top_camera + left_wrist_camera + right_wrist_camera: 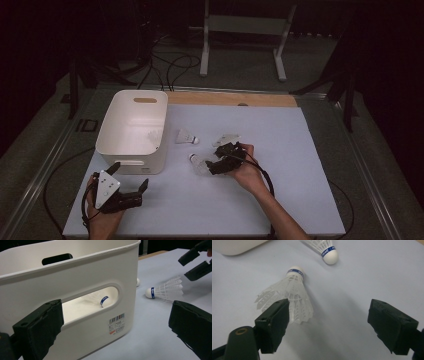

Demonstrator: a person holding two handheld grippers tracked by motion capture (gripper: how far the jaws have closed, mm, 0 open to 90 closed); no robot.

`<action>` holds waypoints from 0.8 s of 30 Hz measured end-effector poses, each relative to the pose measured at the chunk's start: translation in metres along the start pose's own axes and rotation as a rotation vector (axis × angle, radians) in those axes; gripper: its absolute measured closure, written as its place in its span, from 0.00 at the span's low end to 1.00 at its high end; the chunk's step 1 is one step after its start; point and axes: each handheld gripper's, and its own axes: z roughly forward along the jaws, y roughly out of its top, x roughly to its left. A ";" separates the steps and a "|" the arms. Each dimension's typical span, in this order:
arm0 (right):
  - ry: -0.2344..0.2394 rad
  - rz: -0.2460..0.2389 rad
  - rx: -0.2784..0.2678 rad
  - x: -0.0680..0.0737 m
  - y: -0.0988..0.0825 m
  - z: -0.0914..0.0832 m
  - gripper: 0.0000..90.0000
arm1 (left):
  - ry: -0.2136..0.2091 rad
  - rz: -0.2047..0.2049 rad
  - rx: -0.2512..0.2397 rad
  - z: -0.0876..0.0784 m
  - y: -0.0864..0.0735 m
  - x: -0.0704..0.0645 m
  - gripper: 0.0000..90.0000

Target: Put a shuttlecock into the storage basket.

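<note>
Right now we hold the right gripper [212,161] low over the pale blue table [300,200], jaws spread wide with nothing between them, and the nearest shuttlecock [292,293] lies on its side just ahead, its feather skirt beside our left-hand pad in the right gripper view. A second shuttlecock [187,137] rests closer to the white bin [131,131], a third [226,138] lies just beyond the gripper, and one more already sits inside the bin [100,299].

We judge this shuttlecock to be very light and easily nudged away, so a slow closing seems wise. Its skirt looks thin, springy and easy to crush, while the rounded cork tip with the blue band looks firm. We would take hold at that tip, or lightly across the stiffer ribs next to it.

Our left gripper [131,181] waits open and empty by the bin's near wall.
</note>
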 end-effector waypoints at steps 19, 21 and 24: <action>-0.004 -0.072 0.000 0.015 0.007 0.018 0.53 | 0.002 -0.004 -0.003 -0.001 0.000 0.000 0.00; 0.000 -0.103 0.003 0.016 0.007 0.022 0.60 | 0.002 -0.004 -0.003 -0.001 0.000 0.000 0.00; 0.007 -0.128 0.010 0.018 0.009 0.026 0.67 | 0.002 -0.004 -0.003 -0.001 0.000 0.000 0.00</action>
